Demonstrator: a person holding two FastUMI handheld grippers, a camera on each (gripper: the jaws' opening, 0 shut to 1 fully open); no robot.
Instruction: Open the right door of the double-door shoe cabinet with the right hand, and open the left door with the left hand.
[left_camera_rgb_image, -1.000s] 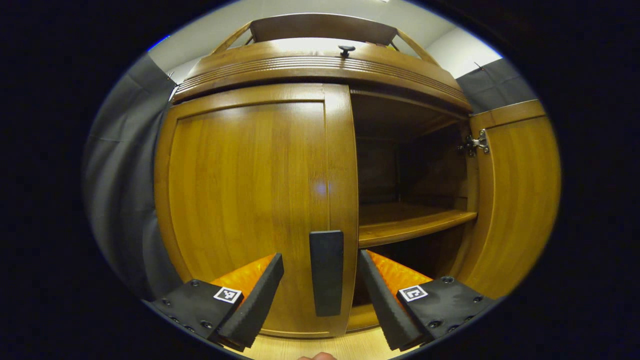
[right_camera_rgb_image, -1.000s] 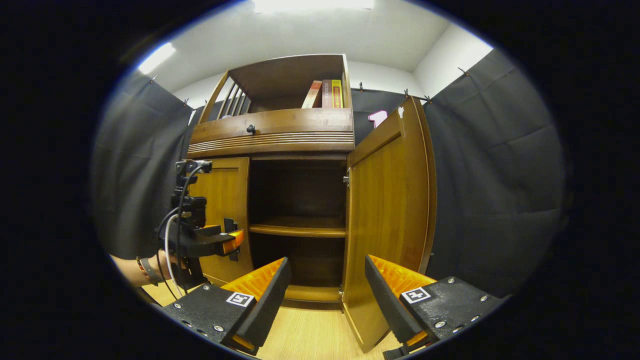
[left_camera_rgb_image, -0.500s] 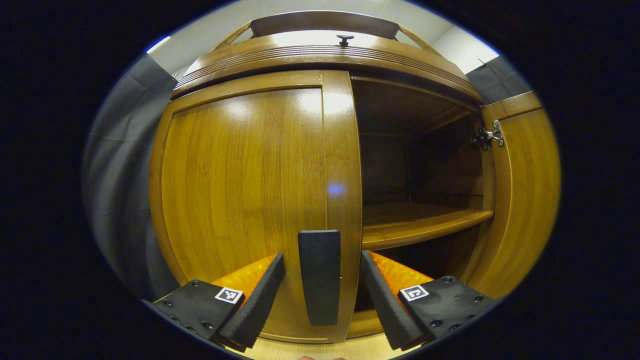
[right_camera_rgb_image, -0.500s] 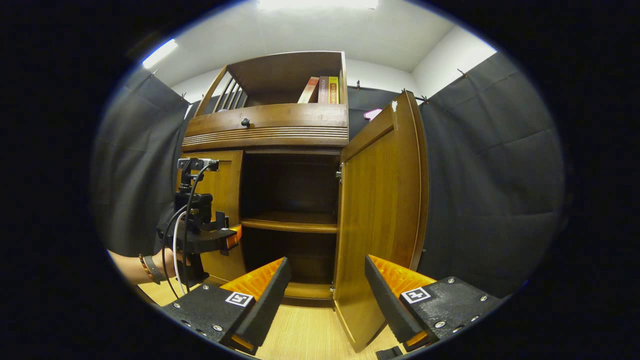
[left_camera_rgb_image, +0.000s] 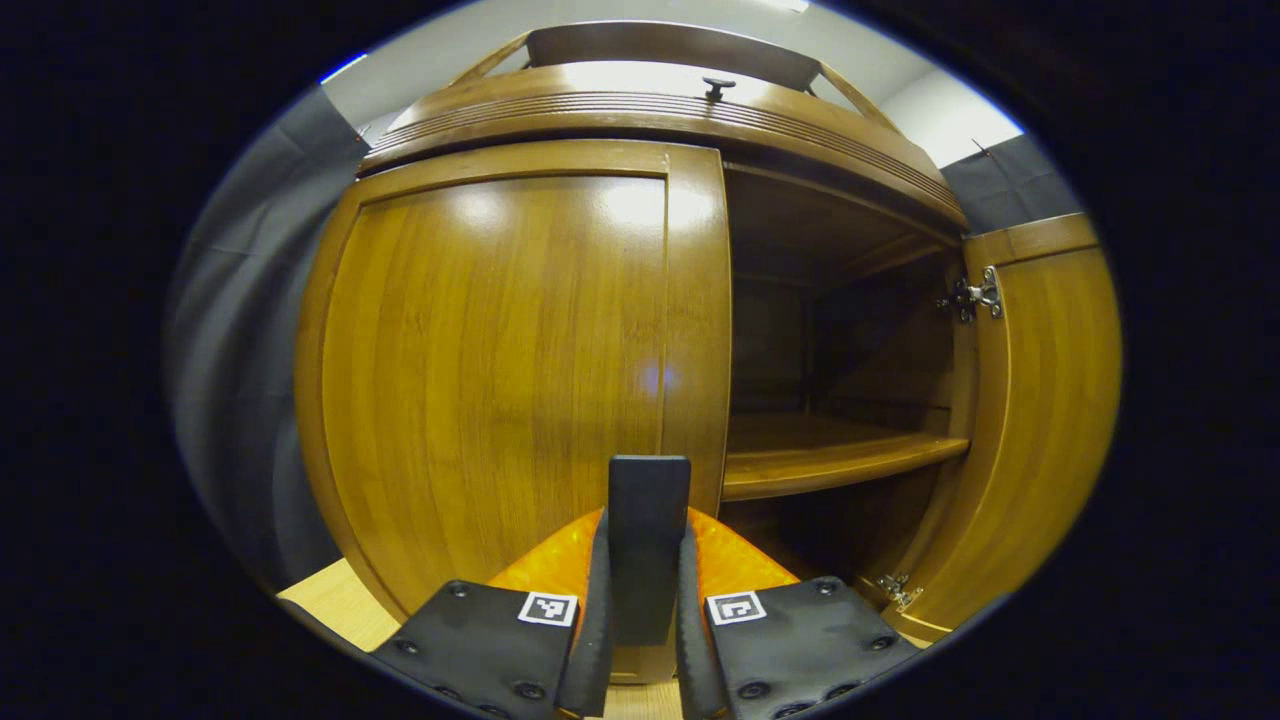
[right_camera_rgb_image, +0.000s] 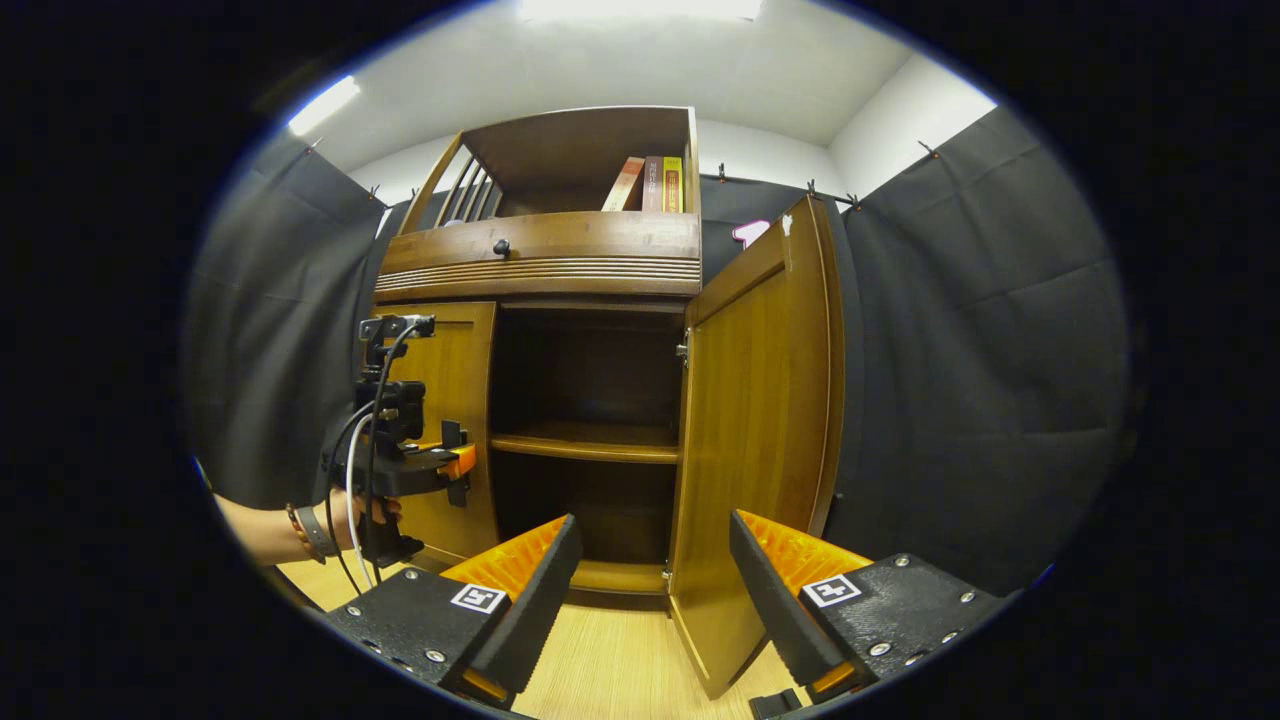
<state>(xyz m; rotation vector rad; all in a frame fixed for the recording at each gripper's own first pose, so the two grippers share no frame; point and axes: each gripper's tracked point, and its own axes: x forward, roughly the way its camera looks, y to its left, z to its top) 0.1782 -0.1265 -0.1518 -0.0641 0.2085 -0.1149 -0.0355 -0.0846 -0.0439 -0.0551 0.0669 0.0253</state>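
The wooden shoe cabinet's left door (left_camera_rgb_image: 500, 360) stands closed in the left gripper view. A black handle (left_camera_rgb_image: 648, 520) sits near its right edge. My left gripper (left_camera_rgb_image: 640, 600) is shut on that handle, a finger pressing each side. The right door (left_camera_rgb_image: 1050, 400) is swung wide open and shows a dark interior with a shelf (left_camera_rgb_image: 830, 455). In the right gripper view my right gripper (right_camera_rgb_image: 650, 590) hangs open and empty, back from the cabinet, facing the open right door (right_camera_rgb_image: 760, 430). The left gripper (right_camera_rgb_image: 455, 470) shows there at the left door (right_camera_rgb_image: 450, 420), held by a hand (right_camera_rgb_image: 365, 515).
Above the doors runs a drawer with a small black knob (right_camera_rgb_image: 501, 247). An open top shelf holds books (right_camera_rgb_image: 650, 185). Black cloth walls (right_camera_rgb_image: 980, 350) stand on both sides of the cabinet. Light wooden floor (right_camera_rgb_image: 610, 670) lies in front.
My left gripper's fingers have closed from wide open onto the left door's handle. The right gripper has stayed open and shifted only slightly.
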